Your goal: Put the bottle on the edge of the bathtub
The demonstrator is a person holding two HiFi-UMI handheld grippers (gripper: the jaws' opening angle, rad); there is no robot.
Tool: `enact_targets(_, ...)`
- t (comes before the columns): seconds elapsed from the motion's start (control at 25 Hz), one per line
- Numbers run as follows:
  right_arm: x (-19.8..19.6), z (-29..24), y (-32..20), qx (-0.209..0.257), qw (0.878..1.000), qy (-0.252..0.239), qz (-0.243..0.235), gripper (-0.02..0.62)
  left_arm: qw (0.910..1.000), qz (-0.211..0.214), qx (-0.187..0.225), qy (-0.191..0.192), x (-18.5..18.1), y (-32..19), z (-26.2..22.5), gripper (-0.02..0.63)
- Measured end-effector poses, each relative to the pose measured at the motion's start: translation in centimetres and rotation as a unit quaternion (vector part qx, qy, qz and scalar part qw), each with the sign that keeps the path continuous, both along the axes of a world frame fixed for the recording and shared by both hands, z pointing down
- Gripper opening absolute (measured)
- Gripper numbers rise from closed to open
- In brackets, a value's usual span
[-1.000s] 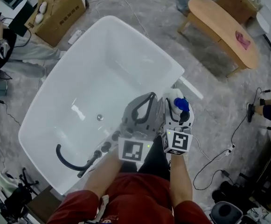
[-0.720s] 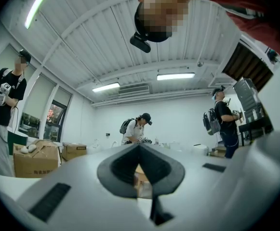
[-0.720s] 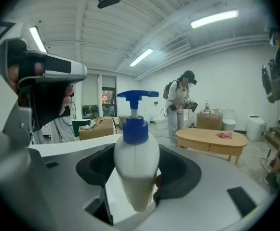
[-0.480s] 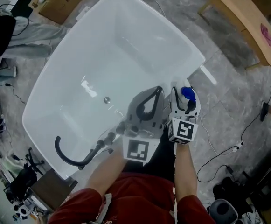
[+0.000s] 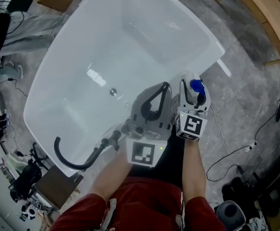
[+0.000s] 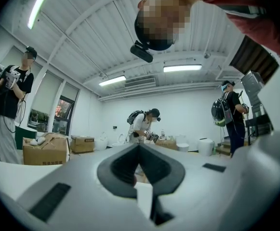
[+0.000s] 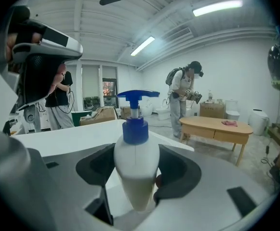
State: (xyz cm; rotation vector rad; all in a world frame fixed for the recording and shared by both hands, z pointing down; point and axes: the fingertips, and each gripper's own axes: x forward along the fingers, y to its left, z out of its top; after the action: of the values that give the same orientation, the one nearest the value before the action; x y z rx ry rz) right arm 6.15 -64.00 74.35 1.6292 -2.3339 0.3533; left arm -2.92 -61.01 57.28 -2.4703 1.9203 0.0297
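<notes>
In the head view, two bare forearms reach forward side by side from a red-clad torso, wrists level, over the near edge of the white bathtub (image 5: 82, 42). The left gripper (image 5: 166, 86) hangs above the tub's near edge with its jaws drawn together into a closed loop. The right gripper (image 5: 194, 93) sits just beside it on the right, at the tub's near right edge. It clasps a white bottle (image 5: 196, 85) whose blue pump head faces up. Whether the bottle's base touches the rim cannot be told from here. A black hose (image 5: 67, 159) curls at the near left corner of the tub.

In the left gripper view, the left gripper (image 6: 139, 147) is tilted up toward the ceiling lights and the far side of the room. Its jaws meet at their tips and nothing sits between them.

In the right gripper view, the right gripper (image 7: 136, 170) is held roughly level. Its jaws are clenched on both flanks of the bottle (image 7: 136, 150), which stands upright, pump on top. The bathtub's white rim (image 7: 67, 134) stretches behind the bottle on the left, and a wooden table (image 7: 217, 126) stands farther off on the right.
</notes>
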Motion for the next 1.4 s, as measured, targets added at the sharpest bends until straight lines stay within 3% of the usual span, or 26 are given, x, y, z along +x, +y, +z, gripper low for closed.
enact_targets(0.4, -0.5, 0.2, -0.1, 0.003, 1.0, -0.009, 0.002, 0.277, 0.9999, -0.001, -0.017, 0.002, 0.1, 0.6, 1.5, 0.017)
enact_targets(0.76, -0.4, -0.2, 0.2, 0.024, 1.0, -0.003, -0.014, 0.348, 0.9999, 0.005, -0.014, 0.002, 0.4, 0.9, 1.0, 0.017)
enact_targets(1.4, 1.4, -6.2, 2.6, 0.052, 0.998, -0.016, 0.006, 0.368, 0.9994, 0.028, 0.022, 0.006, 1.7, 2.1, -3.9, 0.017)
